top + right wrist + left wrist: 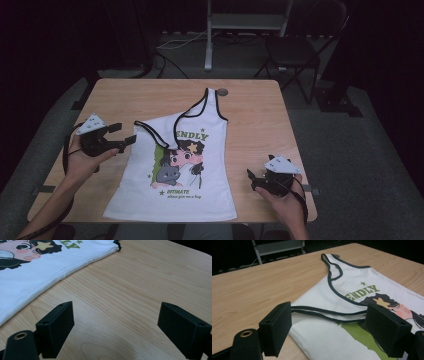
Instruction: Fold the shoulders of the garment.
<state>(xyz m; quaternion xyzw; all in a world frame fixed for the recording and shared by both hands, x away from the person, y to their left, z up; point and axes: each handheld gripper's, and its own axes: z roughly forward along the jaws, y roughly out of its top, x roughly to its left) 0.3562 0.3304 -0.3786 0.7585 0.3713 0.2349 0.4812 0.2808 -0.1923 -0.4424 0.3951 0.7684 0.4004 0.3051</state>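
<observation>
A white tank top [185,165] with black trim and a cartoon print lies flat on the wooden table [255,115]. One strap is folded down across its chest toward the left. My left gripper [125,134] is just left of the top's upper left corner. In the left gripper view [329,315] it is open, with the folded trim of the tank top [352,290] lying beyond the jaws and nothing between them. My right gripper [252,180] is open over bare wood to the right of the top's hem. The right gripper view [115,312] has the tank top [37,272] farther off.
A small grey round disc [221,92] sits in the table near the upper strap. Behind the table stand a dark folding chair [295,50] and a metal stand [245,22], with cables on the floor. Bare wood lies left and right of the top.
</observation>
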